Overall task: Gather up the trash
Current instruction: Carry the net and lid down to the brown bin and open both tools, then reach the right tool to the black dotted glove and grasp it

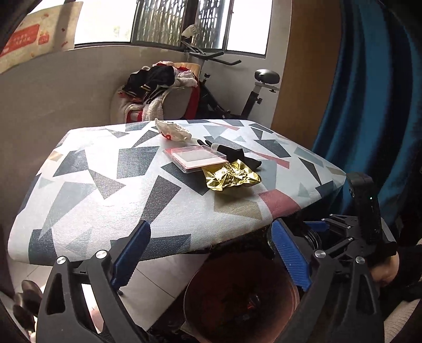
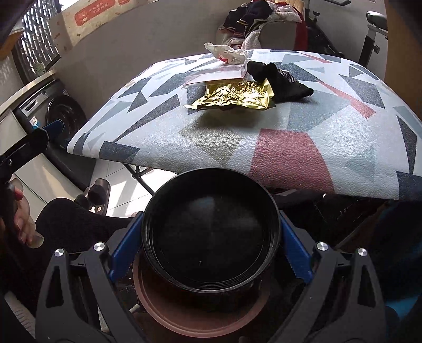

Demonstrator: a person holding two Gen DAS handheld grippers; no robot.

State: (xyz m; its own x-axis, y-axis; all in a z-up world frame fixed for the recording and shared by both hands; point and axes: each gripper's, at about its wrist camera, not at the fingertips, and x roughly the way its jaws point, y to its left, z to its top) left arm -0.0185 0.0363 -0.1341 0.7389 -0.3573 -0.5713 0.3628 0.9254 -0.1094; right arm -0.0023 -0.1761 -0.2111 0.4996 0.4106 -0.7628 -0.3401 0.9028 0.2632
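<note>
Right wrist view: the right gripper (image 2: 211, 253) is seen closed on a black tub (image 2: 209, 237), its blue fingers (image 2: 124, 250) pressed against both sides of the rim.
Tub: held open side toward the camera, just above a brown bin (image 2: 200, 316), below the near edge of the surface (image 2: 290, 158).
Left gripper (image 1: 211, 256): fingers (image 1: 132, 253) spread wide with nothing between them, held over the bin (image 1: 237, 295) in front of the surface (image 1: 105, 184).
Gold wrapper (image 1: 232, 176): crumpled trash lying on the surface, its far edge touching a clear flat case (image 1: 196, 156); also seen in the right view (image 2: 234, 96).
Black cloth (image 1: 242, 155): lying just behind the wrapper and beside the case.
White wrapper (image 1: 172, 130): crumpled, at the far edge of the surface, apart from the gold one.
Beyond the surface: a chair heaped with clothes (image 1: 158, 87) and an exercise bike (image 1: 253, 87) are seen under the window (image 1: 184, 23).
Far left, right view: a washer (image 2: 58, 113).
</note>
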